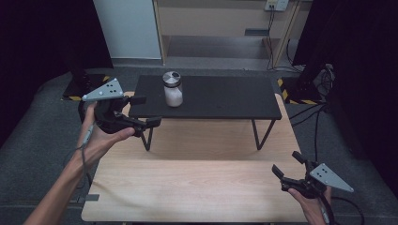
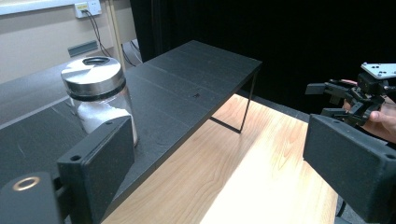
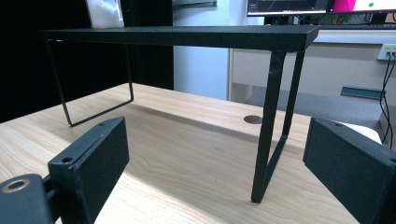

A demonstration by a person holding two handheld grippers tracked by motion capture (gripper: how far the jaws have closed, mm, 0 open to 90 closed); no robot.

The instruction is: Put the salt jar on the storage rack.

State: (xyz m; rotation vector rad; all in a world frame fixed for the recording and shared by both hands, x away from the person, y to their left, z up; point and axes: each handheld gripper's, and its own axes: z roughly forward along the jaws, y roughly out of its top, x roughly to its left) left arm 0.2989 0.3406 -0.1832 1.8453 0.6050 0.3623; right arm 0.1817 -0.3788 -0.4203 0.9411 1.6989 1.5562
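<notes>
Standing on the black shelf [image 1: 220, 96], a glass jar [image 1: 173, 89] with a steel lid holds white powder in its lower half. It sits upright toward the shelf's left part, and the shelf itself rests on thin black legs over the wooden table [image 1: 197, 187].

Seen from above, the left gripper [image 1: 143, 112] is held up at the shelf's left end, its jaws wide apart with nothing between them. The jar lies ahead of it and a little off to one side, near but not touching. Looking along that gripper's own jaws, the jar [image 2: 99, 95] appears just past the left-hand jaw, and the shelf top [image 2: 187, 88] runs away beyond it.

Well apart from the jar, the right gripper [image 1: 286, 166] hangs low over the table's near right corner, jaws also spread and empty. From its own camera the shelf [image 3: 187, 35] sits above and ahead, one leg rising between the two jaws farther off, and the bottom of the jar [image 3: 105, 13] shows at the shelf's far end.
</notes>
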